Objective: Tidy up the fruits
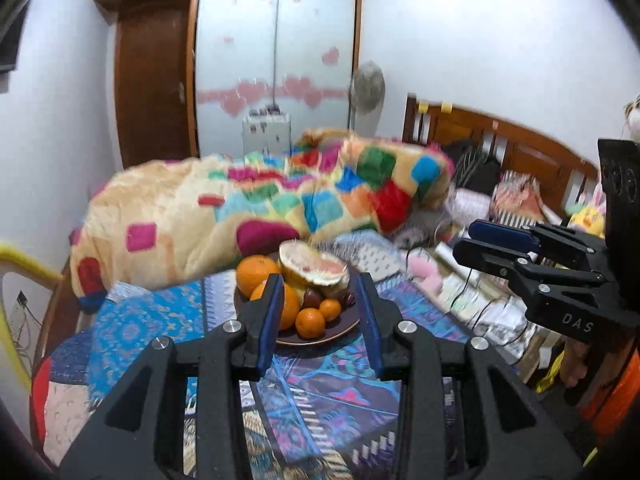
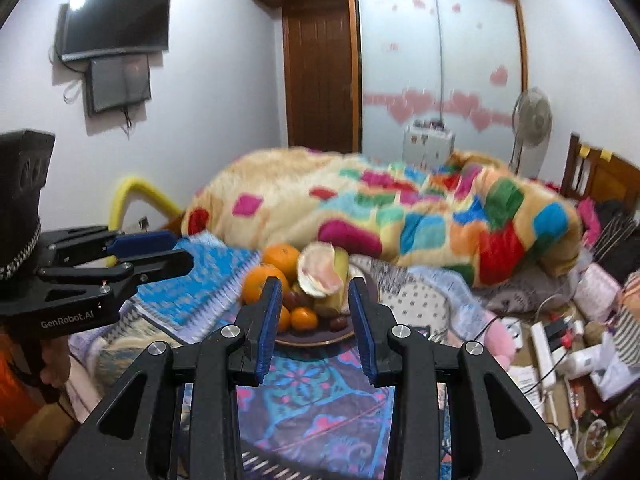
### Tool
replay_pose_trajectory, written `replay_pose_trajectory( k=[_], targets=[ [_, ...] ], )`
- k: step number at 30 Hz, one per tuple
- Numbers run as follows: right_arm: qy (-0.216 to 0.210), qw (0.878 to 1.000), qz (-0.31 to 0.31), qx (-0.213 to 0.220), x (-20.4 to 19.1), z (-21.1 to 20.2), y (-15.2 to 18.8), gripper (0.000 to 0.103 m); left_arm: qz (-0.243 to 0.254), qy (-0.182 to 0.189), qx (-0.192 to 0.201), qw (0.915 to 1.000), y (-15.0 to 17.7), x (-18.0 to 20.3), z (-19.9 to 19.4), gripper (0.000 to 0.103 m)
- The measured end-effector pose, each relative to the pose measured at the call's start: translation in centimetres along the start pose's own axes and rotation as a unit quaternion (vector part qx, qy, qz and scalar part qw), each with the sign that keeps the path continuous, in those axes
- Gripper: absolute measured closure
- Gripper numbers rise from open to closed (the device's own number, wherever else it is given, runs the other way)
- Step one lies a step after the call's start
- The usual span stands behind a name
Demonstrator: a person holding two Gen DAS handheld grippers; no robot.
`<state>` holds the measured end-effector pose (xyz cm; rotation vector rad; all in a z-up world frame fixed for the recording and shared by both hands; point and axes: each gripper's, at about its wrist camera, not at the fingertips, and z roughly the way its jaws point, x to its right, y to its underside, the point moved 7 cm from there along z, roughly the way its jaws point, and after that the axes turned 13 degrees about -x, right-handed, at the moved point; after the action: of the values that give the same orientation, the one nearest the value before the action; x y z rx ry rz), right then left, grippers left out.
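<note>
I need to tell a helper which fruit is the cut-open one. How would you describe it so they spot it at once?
Start at the bright patchwork blanket on the bed; just in front of it sits a dark plate piled with fruit. At the back of that pile lies the peeled-open pomelo, showing pale pink flesh inside a thick whitish-yellow rind, unlike the smooth round oranges beside it.

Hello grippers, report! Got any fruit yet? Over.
Left gripper and right gripper open, empty. Oranges and pomelo peel on plate. Path clear.
</note>
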<state>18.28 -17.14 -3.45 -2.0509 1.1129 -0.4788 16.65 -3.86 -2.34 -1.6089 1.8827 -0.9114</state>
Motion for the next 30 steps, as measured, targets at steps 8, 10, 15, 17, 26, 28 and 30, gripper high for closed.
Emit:
replay_pose_trajectory(
  k=[8,10,15,17,26,28,30],
  targets=[
    [0.017,0.993,0.009,0.114,-3.9,-9.1,0.3,0.046,-0.002,-0.043,0.107,0.9933,1.8,2.0,-9.8,0.049],
    [0.025,0.99,0.007,0.135,-4.6,-10.4,0.3,0.044,-0.005,-0.045,0.119,0.9918,2.2,2.2,-11.1,0.044],
    [0.046,0.981,0.015,0.187,-5.8,-13.0,0.8,0.023,-0.013,-0.055,0.15,0.9871,3.1,2.3,-13.7,0.026],
    [0.054,0.979,0.016,0.196,-5.9,-13.5,1.0,0.019,-0.019,-0.048,0.155,0.9865,3.2,2.2,-14.0,0.012],
    [0.076,0.975,0.031,0.207,-5.7,-13.4,1.5,0.0,-0.023,-0.072,0.173,0.982,4.1,2.0,-14.7,0.002],
    [0.076,0.975,0.032,0.206,-5.8,-13.4,1.8,0.0,-0.024,-0.074,0.173,0.9818,4.3,1.9,-14.8,0.001],
    [0.074,0.975,0.033,0.205,-5.9,-13.6,2.2,0.0,-0.027,-0.077,0.174,0.9813,4.2,1.8,-14.7,0.0]
  ],
)
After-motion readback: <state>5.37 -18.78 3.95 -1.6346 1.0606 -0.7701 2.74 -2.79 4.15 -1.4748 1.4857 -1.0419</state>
